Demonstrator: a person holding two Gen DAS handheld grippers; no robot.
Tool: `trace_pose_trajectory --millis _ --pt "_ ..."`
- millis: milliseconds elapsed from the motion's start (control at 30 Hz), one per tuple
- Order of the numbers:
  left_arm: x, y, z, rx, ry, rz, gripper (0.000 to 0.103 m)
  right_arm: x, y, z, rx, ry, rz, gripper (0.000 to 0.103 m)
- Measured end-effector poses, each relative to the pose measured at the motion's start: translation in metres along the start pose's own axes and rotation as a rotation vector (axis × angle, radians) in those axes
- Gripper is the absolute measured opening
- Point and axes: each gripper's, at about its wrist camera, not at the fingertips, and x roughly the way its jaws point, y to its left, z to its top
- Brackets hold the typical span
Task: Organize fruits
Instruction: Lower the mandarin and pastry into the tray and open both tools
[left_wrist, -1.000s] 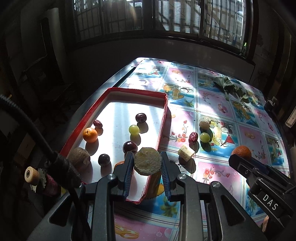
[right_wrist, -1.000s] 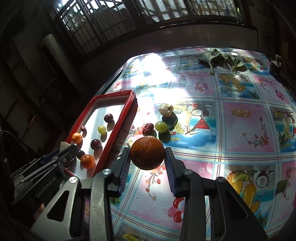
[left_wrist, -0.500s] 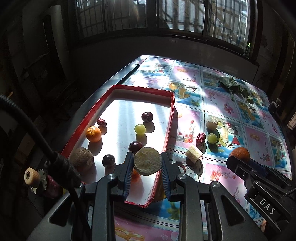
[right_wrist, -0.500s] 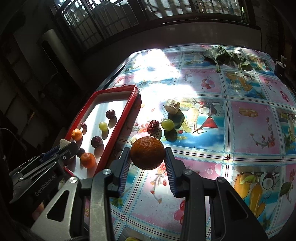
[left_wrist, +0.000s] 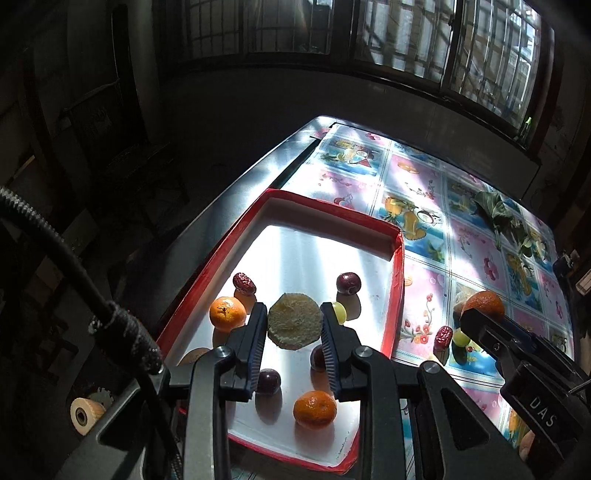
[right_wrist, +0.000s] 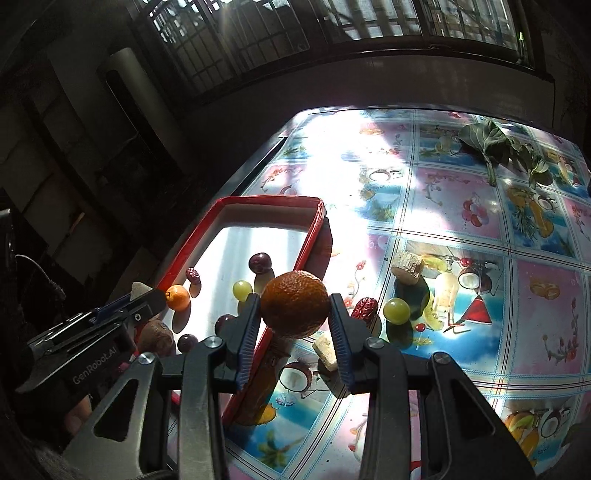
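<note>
Left wrist view: the left gripper (left_wrist: 294, 325) is clamped on a pale fruit slice (left_wrist: 294, 320) above the red tray (left_wrist: 397, 280). The right gripper (right_wrist: 294, 325) is clamped on an orange (right_wrist: 294, 303) over the tray's right rim.

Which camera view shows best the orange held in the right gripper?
The right wrist view: the orange sits whole, sunlit and central between the right gripper's pads. The left wrist view shows only its top at the right edge, behind that gripper's dark body.
</note>
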Motion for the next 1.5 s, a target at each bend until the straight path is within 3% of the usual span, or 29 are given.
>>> trace_pose_trajectory --millis 233,333,733,967,1300,1367,1500 --pt "0.036 0.019 0.033 -0.061 0.022 0.035 0.028 0.061 0.009 0.038 0.031 0.061 0.048 0.039" --pt "0.058 0.018 0.038 -0.067 0.056 0.058 0.028 0.087 0.013 0.048 0.021 0.090 0.028 0.039" --pt "0.118 0.011 0.035 -0.023 0.169 0.125 0.028 0.150 0.020 0.047 -0.090 0.169 -0.041 0.039" --pt "0.139 0.013 0.029 -0.020 0.226 0.142 0.028 0.161 0.019 0.046 -0.131 0.187 -0.024 0.039" --pt "0.131 0.021 0.034 -0.057 0.217 0.142 0.032 0.152 0.018 0.047 -0.129 0.161 -0.002 0.046" --pt "0.123 0.023 0.034 -0.062 0.203 0.143 0.035 0.143 0.017 0.047 -0.120 0.144 0.001 0.047" --pt "0.109 0.025 0.032 -0.081 0.183 0.131 0.051 0.125 0.015 0.046 -0.109 0.119 0.009 0.050"
